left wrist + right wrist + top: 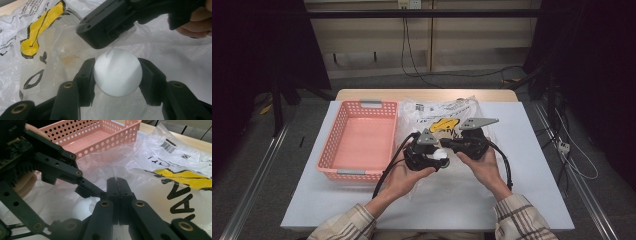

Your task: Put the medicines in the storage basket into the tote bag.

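Note:
A white ball (117, 72) sits between the two black jaws of my left gripper (117, 63), whose pads press on its sides. Under it lies a clear plastic bag (37, 37) with yellow and black print. In the high view the left gripper (437, 157) and the ball (443, 154) are over the bag's (447, 112) near end. My right gripper (117, 180) has its jaws together and pinches a fold of the bag's film. It meets the left gripper from the right (448, 144), and its tip (86, 27) is just above the ball.
A pink perforated basket (371, 103) stands left of the bag on the white table (532, 190), with nothing in it. The basket (100, 137) is close behind the left gripper's (62, 167) jaws. Cables trail from both grippers toward the person.

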A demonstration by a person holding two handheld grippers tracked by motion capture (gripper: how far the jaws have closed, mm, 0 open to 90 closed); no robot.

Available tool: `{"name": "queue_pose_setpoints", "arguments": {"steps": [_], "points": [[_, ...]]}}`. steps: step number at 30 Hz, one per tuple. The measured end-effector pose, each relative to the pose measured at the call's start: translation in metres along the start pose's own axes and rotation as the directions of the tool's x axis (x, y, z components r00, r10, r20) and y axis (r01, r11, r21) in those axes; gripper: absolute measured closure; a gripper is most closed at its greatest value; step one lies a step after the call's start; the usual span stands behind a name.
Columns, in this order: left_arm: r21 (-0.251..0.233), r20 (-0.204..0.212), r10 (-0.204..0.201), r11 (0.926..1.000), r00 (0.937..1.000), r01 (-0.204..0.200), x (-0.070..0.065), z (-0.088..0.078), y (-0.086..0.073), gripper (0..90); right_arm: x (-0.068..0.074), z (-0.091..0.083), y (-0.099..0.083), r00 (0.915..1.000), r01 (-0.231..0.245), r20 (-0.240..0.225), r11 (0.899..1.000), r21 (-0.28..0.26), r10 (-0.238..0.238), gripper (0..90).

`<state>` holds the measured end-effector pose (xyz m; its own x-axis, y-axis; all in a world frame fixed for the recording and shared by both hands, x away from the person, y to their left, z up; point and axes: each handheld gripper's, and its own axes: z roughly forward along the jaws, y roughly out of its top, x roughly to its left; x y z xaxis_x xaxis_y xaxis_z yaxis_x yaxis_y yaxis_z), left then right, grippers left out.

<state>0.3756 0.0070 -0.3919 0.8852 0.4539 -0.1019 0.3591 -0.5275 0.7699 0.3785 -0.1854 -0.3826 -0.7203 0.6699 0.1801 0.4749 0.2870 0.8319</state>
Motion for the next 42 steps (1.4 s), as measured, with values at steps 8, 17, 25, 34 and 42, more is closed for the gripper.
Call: {"name": "queue_pose_setpoints", "arguments": {"steps": [8,17,25,34,42], "points": [[0.036,-0.046,-0.025,0.999,0.9986,0.027,0.005,0.022,-0.01,51.1,0.002,0.0,-0.004,1.0,-0.003,-0.007,1.0,0.01,0.003,90.0],[0.07,-0.056,-0.034,0.9968,0.9978,0.038,0.005,0.041,-0.014,51.1,0.0,0.0,-0.013,0.9999,-0.016,-0.004,0.999,0.034,0.016,90.0],[0.069,-0.043,-0.041,0.9966,0.9983,0.044,0.004,0.048,-0.016,50.8,-0.001,0.0,-0.019,0.9997,-0.023,-0.003,0.999,0.047,0.023,90.0],[0.06,-0.02,-0.033,0.9976,0.9993,0.034,0.0,0.048,-0.016,40.2,-0.002,0.0,-0.02,0.9997,-0.024,-0.001,0.998,0.051,0.024,90.0],[0.038,-0.042,0.007,0.9993,0.9991,-0.005,-0.004,0.026,-0.014,29.1,-0.001,-0.001,-0.02,0.9999,-0.016,-0.003,0.999,0.048,0.016,90.0]]}}
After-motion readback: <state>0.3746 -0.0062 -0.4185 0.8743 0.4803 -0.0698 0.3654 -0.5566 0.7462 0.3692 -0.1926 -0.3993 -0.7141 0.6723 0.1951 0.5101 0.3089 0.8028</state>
